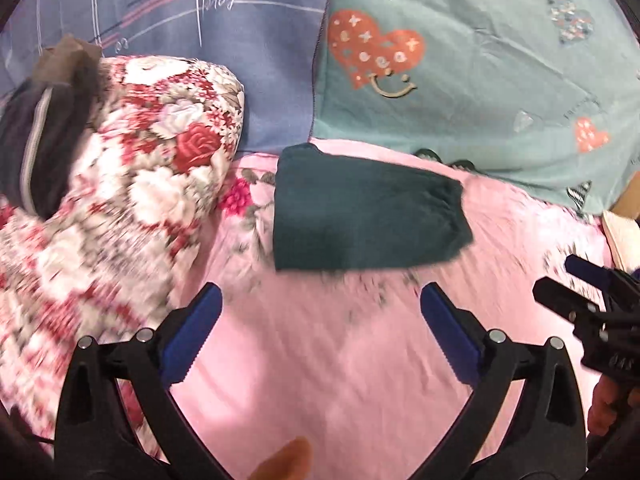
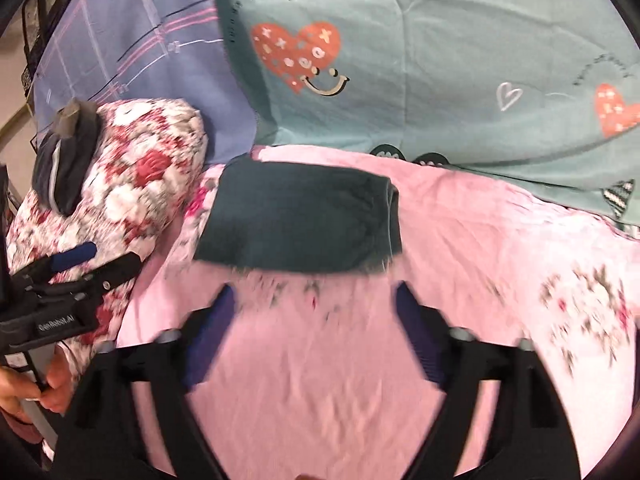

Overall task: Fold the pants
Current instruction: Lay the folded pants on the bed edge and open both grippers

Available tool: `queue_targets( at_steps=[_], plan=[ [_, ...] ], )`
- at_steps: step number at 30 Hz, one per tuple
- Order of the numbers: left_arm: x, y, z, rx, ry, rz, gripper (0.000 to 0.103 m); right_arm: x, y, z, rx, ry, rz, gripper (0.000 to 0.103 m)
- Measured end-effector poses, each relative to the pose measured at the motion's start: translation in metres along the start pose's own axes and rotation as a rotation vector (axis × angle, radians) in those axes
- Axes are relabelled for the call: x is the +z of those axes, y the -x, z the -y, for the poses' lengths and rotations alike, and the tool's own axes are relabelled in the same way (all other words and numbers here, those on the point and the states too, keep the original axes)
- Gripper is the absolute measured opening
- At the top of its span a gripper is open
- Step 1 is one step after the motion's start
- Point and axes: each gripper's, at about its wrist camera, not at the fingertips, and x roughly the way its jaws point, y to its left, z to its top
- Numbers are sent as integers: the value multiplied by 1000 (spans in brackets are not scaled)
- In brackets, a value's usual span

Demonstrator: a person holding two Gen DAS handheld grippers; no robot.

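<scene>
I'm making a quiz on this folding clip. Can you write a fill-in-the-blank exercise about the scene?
1. The folded pants are dark ____ in colour.
2. They lie on a ____ sheet.
3. Both the left tongs and the right tongs are ____, with nothing between them.
4. The teal blanket is printed with red ____.

Missing words: green; pink; open; hearts

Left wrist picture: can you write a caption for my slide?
Dark green pants lie folded on the pink sheet, with the open left gripper empty in front of them.
</scene>
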Motion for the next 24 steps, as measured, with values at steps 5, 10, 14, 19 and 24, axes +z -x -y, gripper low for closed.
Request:
queue_targets(
  at_steps=[5,10,14,19,24],
  plan=[
    [-30,39,4,29,-32,-12,101,-33,23,-20,2,1,12,91],
    [-56,71,7,37,-34,-17,101,-59,40,-32,11,23,2,91],
    [-67,83,12,47,-57,-18,101,-69,49,-34,11,15,6,91],
    [-74,93,21,32,-67,-9,101,-76,60,-28,-4,0,14,91],
    [-74,100,32,20,-82,8,101,-78,68,-20,-6,-12,22,91]
  ],
)
